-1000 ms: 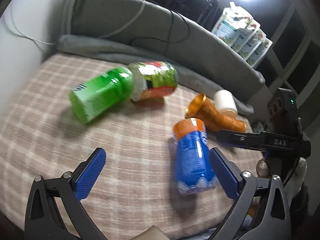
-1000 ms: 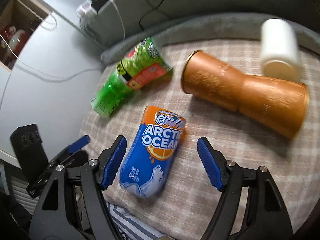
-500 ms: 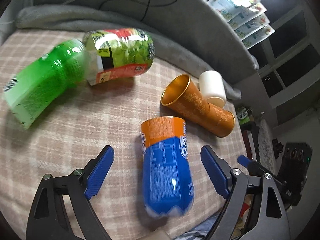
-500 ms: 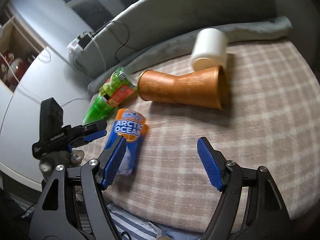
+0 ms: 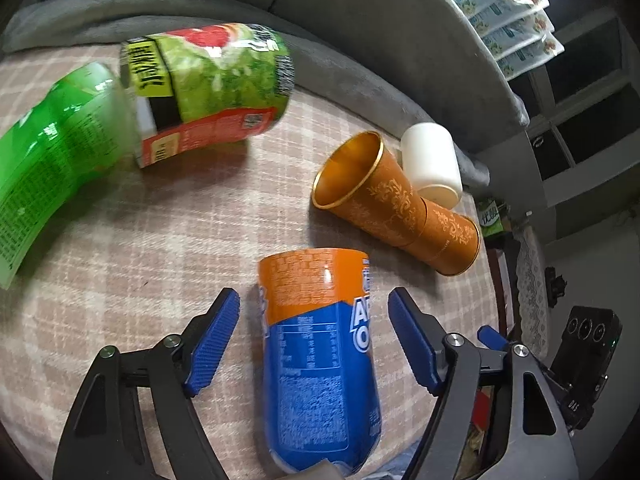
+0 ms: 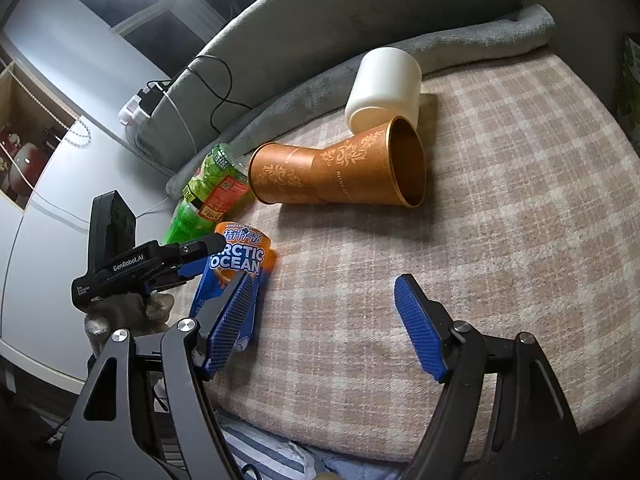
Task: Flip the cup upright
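Closer now, left gripper point(image 5: 314, 338) open astride blue cup point(image 5: 320, 364); seemingly two orange cups point(image 5: 394, 208)

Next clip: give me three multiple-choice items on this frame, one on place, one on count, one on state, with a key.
1. Where does the white cup lie?
A. against the gold cups
B. between the left gripper's fingers
C. on the floor

2. How many gold cups lie nested together?
A. one
B. two
C. four

3. How does the blue cup stand?
A. upright
B. on its side
C. lifted clear of the cloth

Key: 1 A, its side touches the gold pair near their rim. 2 B, one sleeve sits inside the other. 3 B, it lies flat between the open fingers of the left gripper; the right gripper is open too, over bare cloth.
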Action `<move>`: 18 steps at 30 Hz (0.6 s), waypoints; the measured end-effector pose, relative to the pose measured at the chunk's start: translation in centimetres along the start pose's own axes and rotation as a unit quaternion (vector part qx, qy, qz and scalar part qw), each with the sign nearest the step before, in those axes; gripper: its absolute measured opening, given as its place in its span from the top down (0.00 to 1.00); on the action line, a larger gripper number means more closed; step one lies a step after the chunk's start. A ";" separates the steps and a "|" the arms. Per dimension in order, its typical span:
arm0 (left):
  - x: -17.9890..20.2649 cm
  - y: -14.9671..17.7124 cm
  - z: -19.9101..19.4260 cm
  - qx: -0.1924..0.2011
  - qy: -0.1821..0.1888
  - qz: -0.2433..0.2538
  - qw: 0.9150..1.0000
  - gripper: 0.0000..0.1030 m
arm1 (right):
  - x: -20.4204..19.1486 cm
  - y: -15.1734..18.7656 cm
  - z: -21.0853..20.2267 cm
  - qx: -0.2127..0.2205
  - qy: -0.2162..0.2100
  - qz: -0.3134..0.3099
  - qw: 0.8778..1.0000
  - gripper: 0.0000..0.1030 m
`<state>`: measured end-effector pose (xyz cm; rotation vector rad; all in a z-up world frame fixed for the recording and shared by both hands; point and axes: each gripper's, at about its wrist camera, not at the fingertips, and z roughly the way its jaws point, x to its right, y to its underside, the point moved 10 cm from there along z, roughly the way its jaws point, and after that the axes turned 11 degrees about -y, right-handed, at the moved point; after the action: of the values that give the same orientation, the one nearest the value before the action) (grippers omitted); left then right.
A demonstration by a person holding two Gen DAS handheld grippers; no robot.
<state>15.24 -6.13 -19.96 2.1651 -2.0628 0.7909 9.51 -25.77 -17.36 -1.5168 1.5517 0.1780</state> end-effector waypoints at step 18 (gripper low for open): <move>0.7 0.4 1.1 -0.010 -0.017 0.025 1.000 0.41 | 0.7 0.1 0.0 0.006 0.001 0.019 1.000 0.26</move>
<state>15.15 -7.21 -20.76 2.1401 -2.1381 0.7399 9.57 -26.26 -17.86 -1.4786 1.5813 0.1878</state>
